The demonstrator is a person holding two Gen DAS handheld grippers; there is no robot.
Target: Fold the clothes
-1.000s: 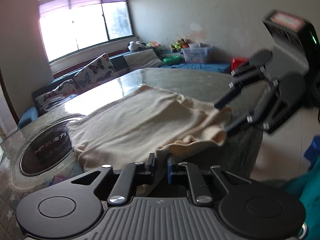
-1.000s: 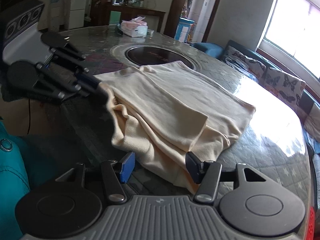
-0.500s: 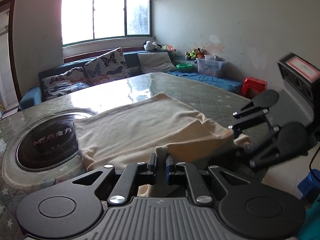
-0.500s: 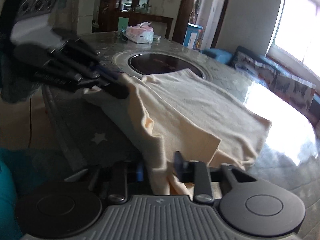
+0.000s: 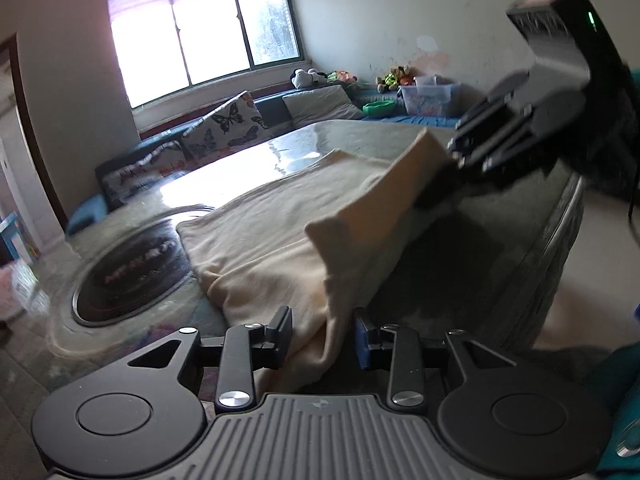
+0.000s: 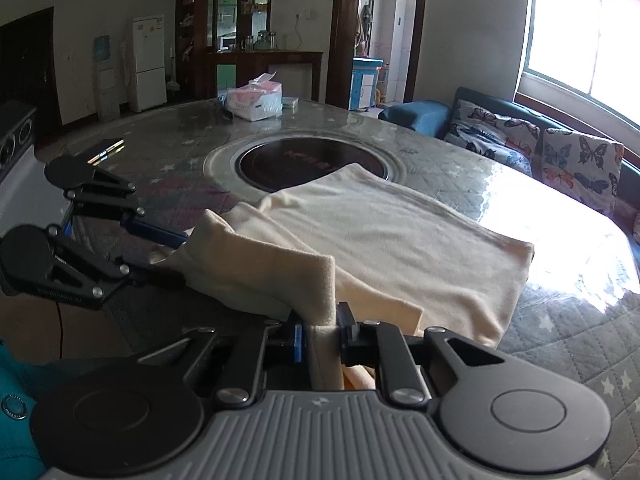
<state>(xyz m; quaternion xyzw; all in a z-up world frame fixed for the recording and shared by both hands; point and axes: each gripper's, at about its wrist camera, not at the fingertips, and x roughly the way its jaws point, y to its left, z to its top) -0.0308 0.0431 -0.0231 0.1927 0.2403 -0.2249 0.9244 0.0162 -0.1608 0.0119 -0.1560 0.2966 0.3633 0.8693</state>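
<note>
A: Item — cream garment (image 6: 400,236), spread on the table (image 6: 560,344), mid-frame; near edge lifted.
B: Claws?
A: Right gripper (image 6: 320,330) pinches one corner, bottom centre. Left gripper (image 5: 322,334) — fingers spread, cloth draped between them.
B: Axis?
A: The lifted edge runs gripper to gripper; the rest lies beyond.

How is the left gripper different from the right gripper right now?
The right gripper pinches the cream cloth between narrow jaws; the left gripper has wider jaws, with cloth lying loosely between. The right's corner is raised; the left's part droops. Both are at the cloth's near edge.
</note>
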